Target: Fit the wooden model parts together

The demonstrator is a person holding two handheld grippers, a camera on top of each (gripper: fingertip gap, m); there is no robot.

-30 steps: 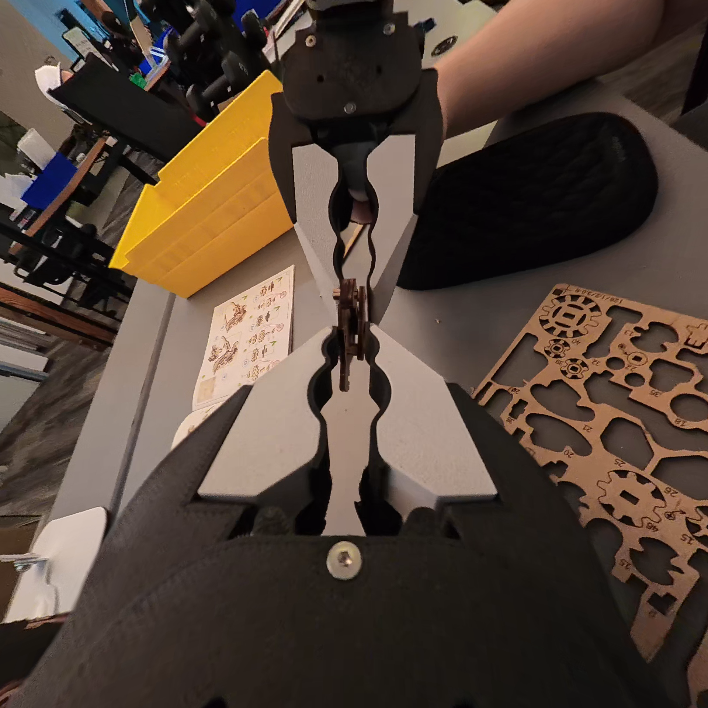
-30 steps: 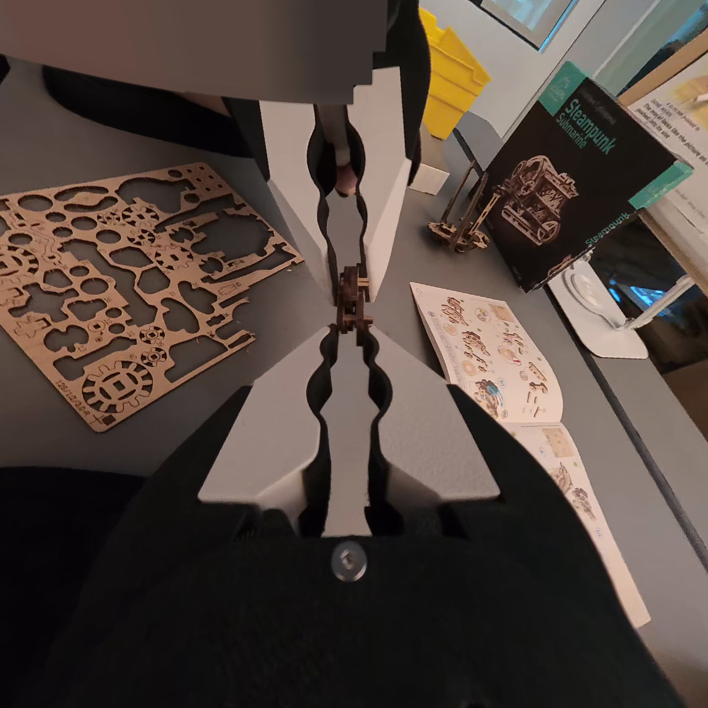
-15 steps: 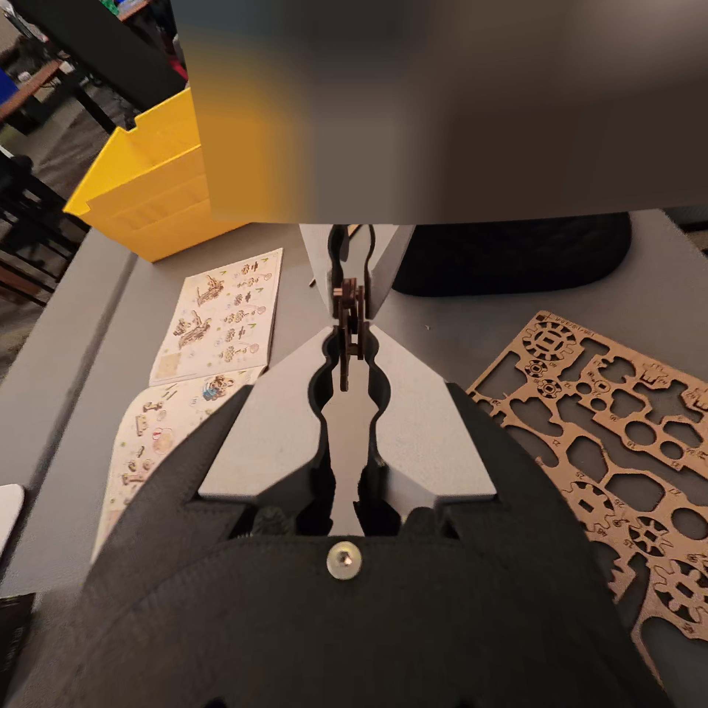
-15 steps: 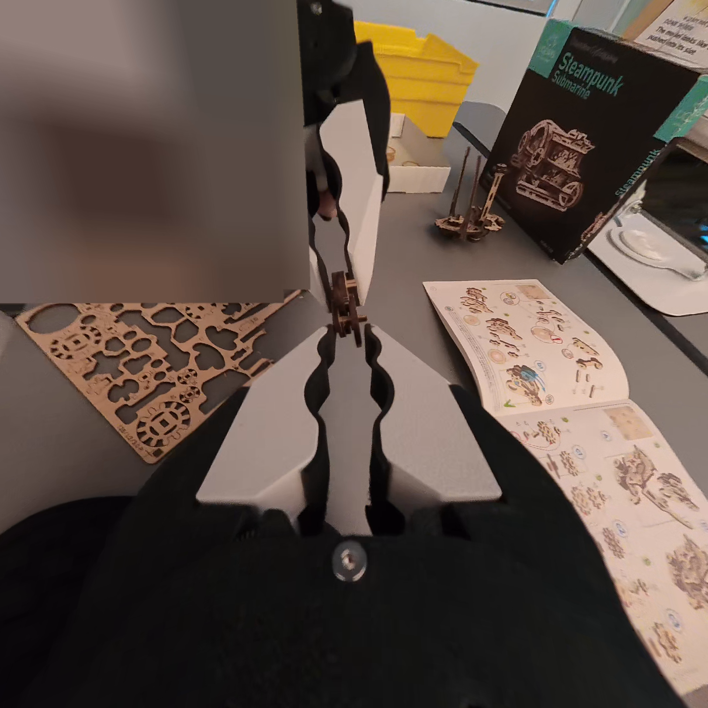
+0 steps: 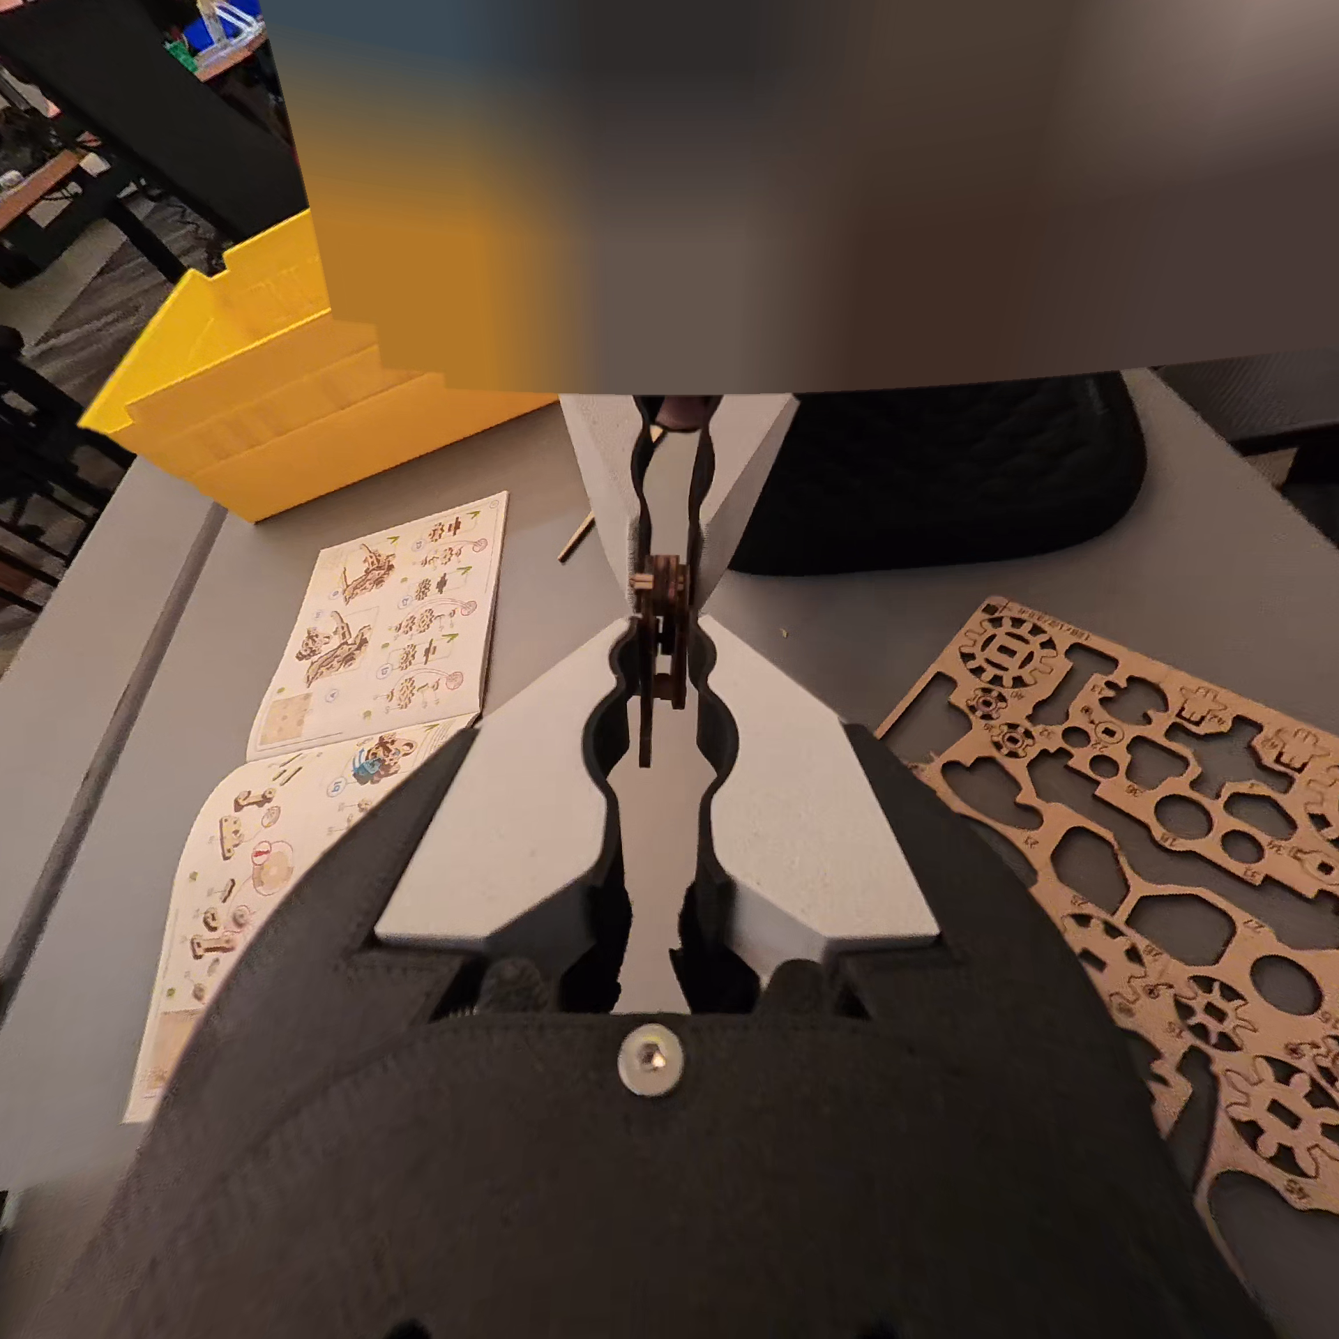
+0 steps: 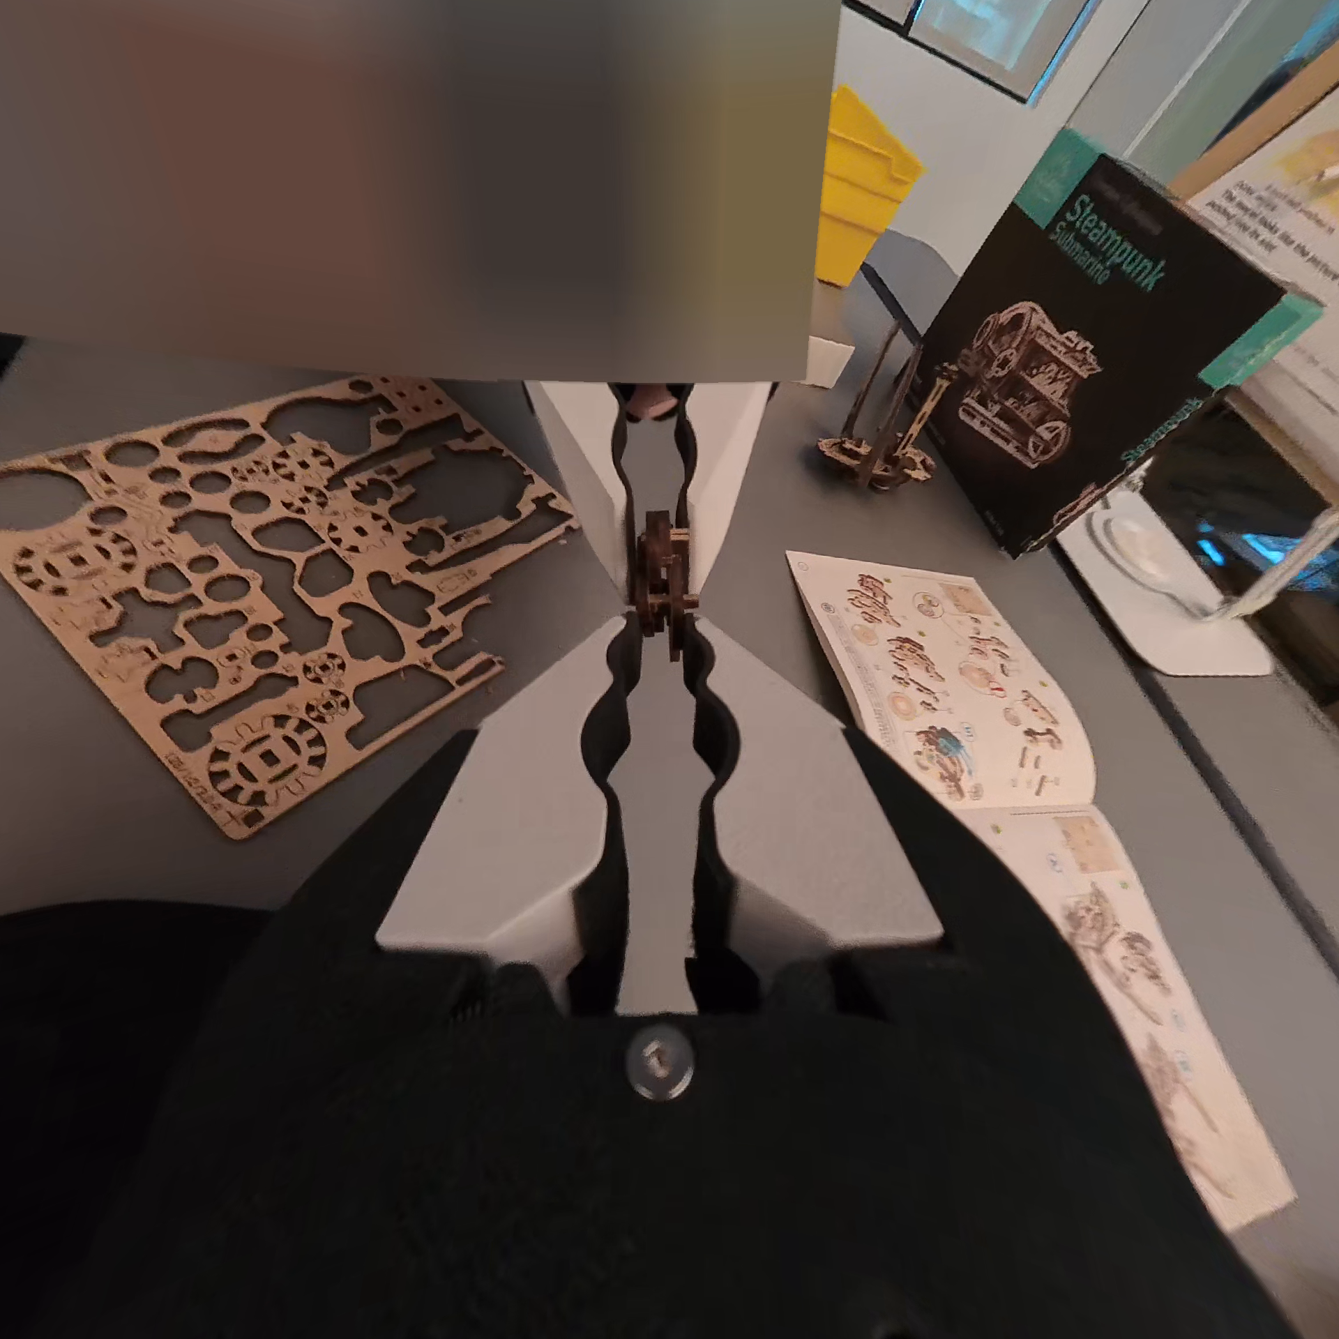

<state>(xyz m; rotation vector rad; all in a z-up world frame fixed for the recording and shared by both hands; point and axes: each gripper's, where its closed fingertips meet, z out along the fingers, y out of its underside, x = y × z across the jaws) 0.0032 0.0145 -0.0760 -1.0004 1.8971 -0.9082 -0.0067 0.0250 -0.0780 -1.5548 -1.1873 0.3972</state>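
Observation:
My left gripper [image 5: 661, 629] is shut on a small dark wooden part assembly [image 5: 661, 645], held tip to tip with my right gripper [image 5: 666, 558], which faces it from the far side. In the right wrist view my right gripper [image 6: 661, 622] is shut on the same stacked wooden pieces [image 6: 659, 580], and the left gripper [image 6: 656, 540] grips them from the opposite side. The pieces are thin, edge-on, pressed together in the air above the grey table [image 5: 869, 623]. A blurred patch hides the upper part of each opposite gripper.
A punched-out wooden parts sheet [image 5: 1130, 833] lies on the table, also in the right wrist view [image 6: 239, 580]. An open instruction booklet [image 5: 391, 637] [image 6: 949, 695], yellow bins [image 5: 239, 406], a black pad [image 5: 942, 485], a dark model box [image 6: 1101, 348] and a small built wooden assembly [image 6: 877, 449] surround the work.
Both grippers stay shut on the joined wooden pieces. The views have tilted and shifted a little, so the table items sit differently; the pieces look pressed a bit closer together.

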